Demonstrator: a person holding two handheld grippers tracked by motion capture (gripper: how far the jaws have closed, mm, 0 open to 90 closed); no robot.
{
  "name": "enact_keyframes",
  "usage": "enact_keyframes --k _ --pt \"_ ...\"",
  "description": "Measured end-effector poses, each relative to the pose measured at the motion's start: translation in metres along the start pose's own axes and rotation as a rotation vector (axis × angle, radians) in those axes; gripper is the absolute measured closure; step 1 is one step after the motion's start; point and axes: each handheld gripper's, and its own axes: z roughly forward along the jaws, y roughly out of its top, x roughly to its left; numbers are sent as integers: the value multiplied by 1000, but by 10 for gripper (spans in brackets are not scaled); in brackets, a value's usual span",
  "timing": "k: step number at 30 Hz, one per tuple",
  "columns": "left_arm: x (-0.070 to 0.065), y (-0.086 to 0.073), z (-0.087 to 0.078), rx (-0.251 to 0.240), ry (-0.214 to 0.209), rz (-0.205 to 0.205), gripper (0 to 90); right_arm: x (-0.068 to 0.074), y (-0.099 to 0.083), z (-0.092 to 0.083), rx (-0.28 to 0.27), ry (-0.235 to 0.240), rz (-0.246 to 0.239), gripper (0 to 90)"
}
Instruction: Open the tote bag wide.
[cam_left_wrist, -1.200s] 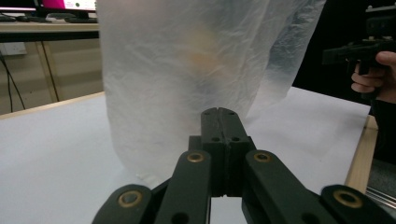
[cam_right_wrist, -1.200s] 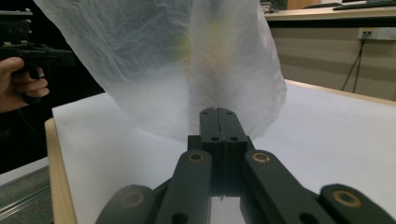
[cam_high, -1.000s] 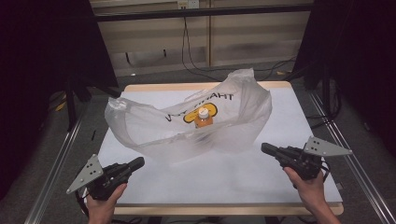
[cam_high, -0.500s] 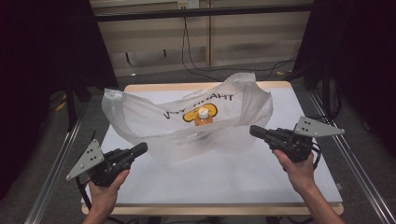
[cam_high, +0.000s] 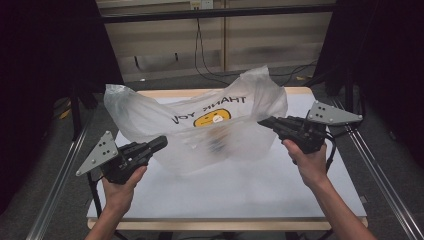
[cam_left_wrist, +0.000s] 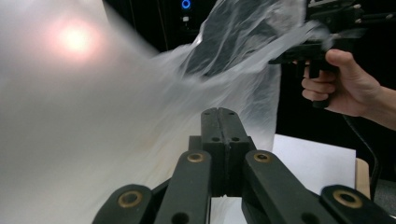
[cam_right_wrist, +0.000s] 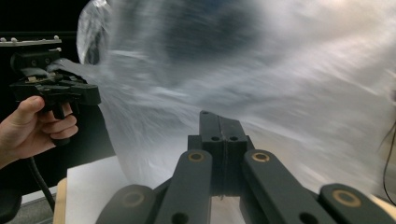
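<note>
Plastic bag (cam_high: 200, 125) hangs spread above the counter (cam_high: 240, 190), each side clamped in a claw, left claw (cam_high: 161, 142) and right claw (cam_high: 264, 121) both pressed together on film; advise lifting evenly, keeping the film taut.

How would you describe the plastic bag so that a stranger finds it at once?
Look at the white table. Over its far half hangs the bag, stretched between two black grippers. It is thin and translucent, with a yellow smiley face and "THANK YOU" seen mirrored.
</note>
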Motion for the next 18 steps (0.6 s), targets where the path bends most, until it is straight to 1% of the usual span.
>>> enact_keyframes --k 1,2,5,6,7,9,10,12,13,14,15,16,18 --pt "0 3 1 -1 -4 9 900 1 3 2 -4 3 -4 900" --pt "0 5 2 -9 -9 5 900 2 7 3 -7 3 -4 900" --pt "1 12 6 -28 -16 12 900 5 16 8 -15 11 -10 900" --pt "2 15 7 -36 -14 10 900 5 19 9 -22 12 -15 900" --pt "2 18 8 -48 -16 -4 900 5 22 11 -25 12 -16 900" --pt "3 21 9 -56 -15 -5 900 6 29 14 -32 15 -19 900" --pt "3 27 10 -58 -18 -2 900 7 31 16 -34 18 -20 900" --pt "4 38 11 -80 -13 4 900 9 36 19 -35 17 -28 900" --pt "5 43 12 -82 -10 -3 900 9 38 20 -37 19 -29 900" --pt "8 48 13 -68 1 5 900 10 40 21 -38 16 -30 900" --pt "10 51 15 -72 6 2 900 9 42 21 -40 17 -33 900" --pt "12 53 17 -72 11 0 900 9 43 22 -42 17 -30 900" --pt "16 54 23 -49 37 0 900 8 46 23 -45 13 -31 900"
